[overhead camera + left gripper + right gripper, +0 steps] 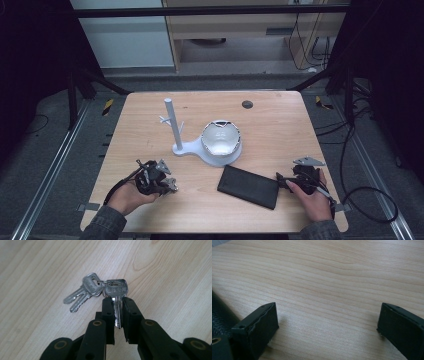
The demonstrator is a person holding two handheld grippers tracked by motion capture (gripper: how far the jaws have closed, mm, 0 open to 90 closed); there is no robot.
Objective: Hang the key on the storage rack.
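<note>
Wooden table (pixel 280 125), dark surroundings.

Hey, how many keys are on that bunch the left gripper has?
3. One key is pinched between the left gripper's jaws; two keys fan out on the table from the same ring. More may be hidden.

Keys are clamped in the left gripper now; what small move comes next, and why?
Probably lift the left gripper slightly. Its jaws are shut on one key, while the other keys on the ring lie on the table. Raising them clear seems sensible before carrying them toward the white stand, possibly their hanger.
</note>
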